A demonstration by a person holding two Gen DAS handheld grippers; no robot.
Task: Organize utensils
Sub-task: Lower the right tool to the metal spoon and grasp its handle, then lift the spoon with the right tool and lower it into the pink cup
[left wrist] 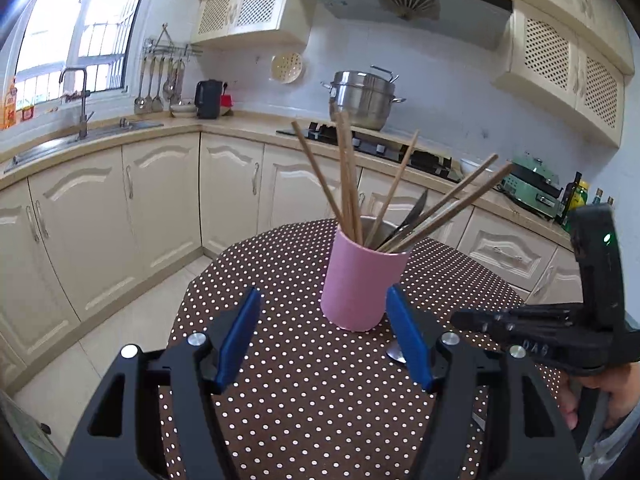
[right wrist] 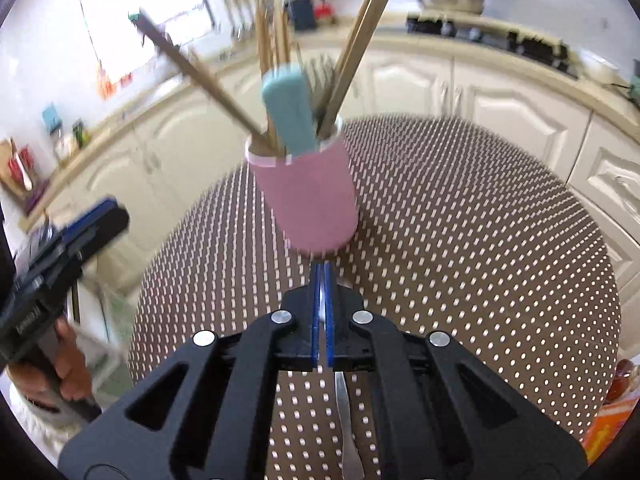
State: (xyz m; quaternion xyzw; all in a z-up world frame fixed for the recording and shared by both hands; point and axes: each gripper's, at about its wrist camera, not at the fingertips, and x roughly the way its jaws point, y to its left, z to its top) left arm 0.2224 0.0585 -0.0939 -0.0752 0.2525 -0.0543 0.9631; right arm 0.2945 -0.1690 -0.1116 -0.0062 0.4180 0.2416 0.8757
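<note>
The cup point(left wrist: 362, 280) stands upright on the surface point(left wrist: 280, 360), near its centre. In the cup: chopsticks point(left wrist: 346, 176), leaning outward to all sides, and a knife point(left wrist: 414, 210). A spoon point(left wrist: 396, 353) lies on the surface just before the cup. The left hand-held gripper point(left wrist: 322, 338) is before the cup; the right hand-held gripper point(right wrist: 322, 308) is to its right, over the spoon. Cabinets point(left wrist: 160, 196) and a stove point(left wrist: 384, 146) stand behind the surface.

Steel pot point(left wrist: 363, 98) on stove point(left wrist: 372, 144); black kettle point(left wrist: 208, 99) beside sink point(left wrist: 80, 136).
</note>
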